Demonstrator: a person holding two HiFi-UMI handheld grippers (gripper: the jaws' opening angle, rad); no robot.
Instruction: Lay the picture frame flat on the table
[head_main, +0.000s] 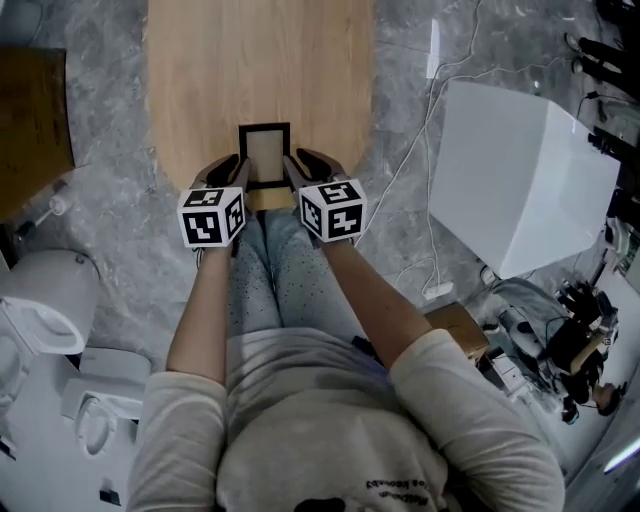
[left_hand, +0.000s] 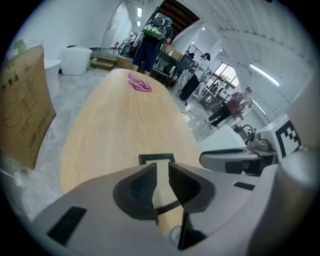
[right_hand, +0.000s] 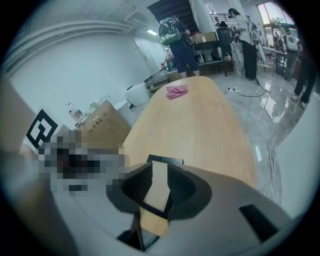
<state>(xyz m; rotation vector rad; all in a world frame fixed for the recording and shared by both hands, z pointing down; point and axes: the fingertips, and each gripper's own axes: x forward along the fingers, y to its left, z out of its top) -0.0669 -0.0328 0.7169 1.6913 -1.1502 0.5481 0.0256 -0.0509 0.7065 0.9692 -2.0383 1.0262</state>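
Note:
The picture frame, black-rimmed with a pale inside, lies flat on the wooden table close to its near edge. My left gripper hovers at the frame's left side and my right gripper at its right side. In the left gripper view the frame shows through the gap of the left gripper, whose pads touch nothing. The right gripper view shows the same: the frame lies below the parted jaws of the right gripper. Both grippers are open and hold nothing.
A pink cloth lies at the table's far end. A big white box stands on the floor to the right, with cables beside it. Brown cardboard and a white bin are on the left. People stand far off.

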